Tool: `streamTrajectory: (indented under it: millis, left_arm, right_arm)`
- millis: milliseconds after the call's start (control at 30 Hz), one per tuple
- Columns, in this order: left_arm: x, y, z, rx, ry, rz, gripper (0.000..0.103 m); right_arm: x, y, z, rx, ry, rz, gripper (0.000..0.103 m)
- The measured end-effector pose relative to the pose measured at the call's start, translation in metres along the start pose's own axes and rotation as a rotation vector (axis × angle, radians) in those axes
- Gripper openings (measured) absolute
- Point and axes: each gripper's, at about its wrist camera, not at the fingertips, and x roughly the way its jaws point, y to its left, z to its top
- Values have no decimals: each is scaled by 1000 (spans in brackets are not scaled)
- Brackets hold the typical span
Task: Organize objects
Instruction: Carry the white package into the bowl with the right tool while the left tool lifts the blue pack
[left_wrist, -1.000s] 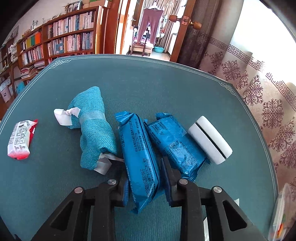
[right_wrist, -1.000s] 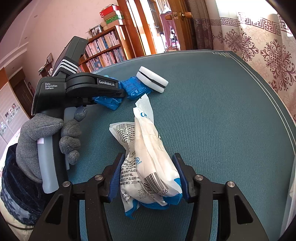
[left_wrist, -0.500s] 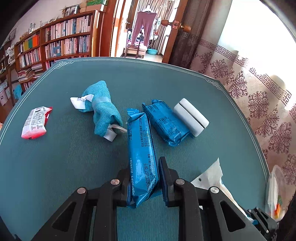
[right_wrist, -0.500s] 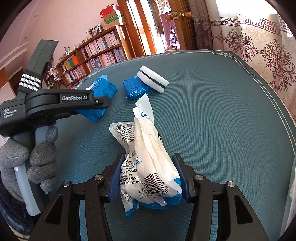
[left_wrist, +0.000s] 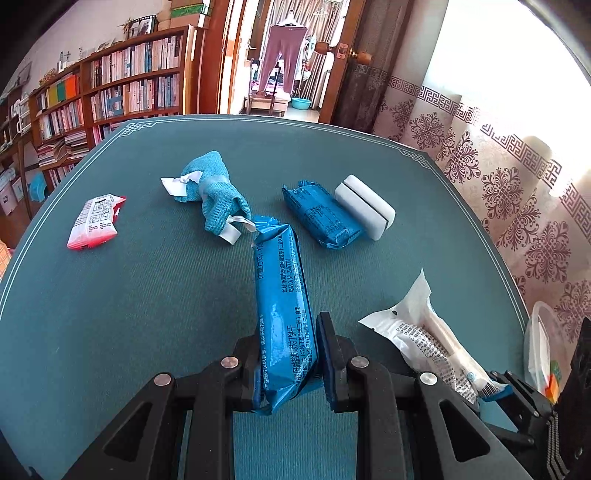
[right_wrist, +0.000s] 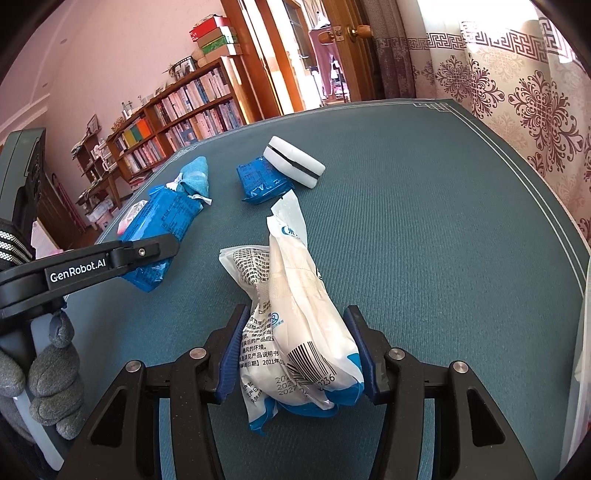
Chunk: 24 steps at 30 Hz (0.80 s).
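My left gripper (left_wrist: 288, 354) is shut on a long blue biscuit packet (left_wrist: 280, 295) and holds it over the green table (left_wrist: 110, 314); the packet also shows in the right wrist view (right_wrist: 159, 236). My right gripper (right_wrist: 295, 350) is shut on a white plastic pack (right_wrist: 295, 317) resting on the table, also seen in the left wrist view (left_wrist: 424, 332). A second blue packet (left_wrist: 321, 214) lies against a white block (left_wrist: 365, 206) further back. A teal cloth bundle (left_wrist: 214, 192) lies left of them.
A red-and-white packet (left_wrist: 94, 221) lies near the table's left edge. A clear plastic container (left_wrist: 539, 350) stands beyond the right edge. Bookshelves (left_wrist: 110, 92), a doorway and a patterned curtain (left_wrist: 517, 166) surround the table.
My left gripper has closed on the long blue packet and drawn it back toward me, away from the other blue packet and the cloth bundle. The right gripper has not moved.
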Motion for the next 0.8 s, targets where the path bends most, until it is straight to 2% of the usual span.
streamTrajectory:
  millis: [267,800]
  left_arm:
    - [-6,-16,-5,41,-7,-25,25]
    - [-2,-61,-17,139,18,-69,25]
  right_arm:
    - [-33,-13,4,27,-51,-2,53]
    - [-131,-61,14,99,-244,-104,52]
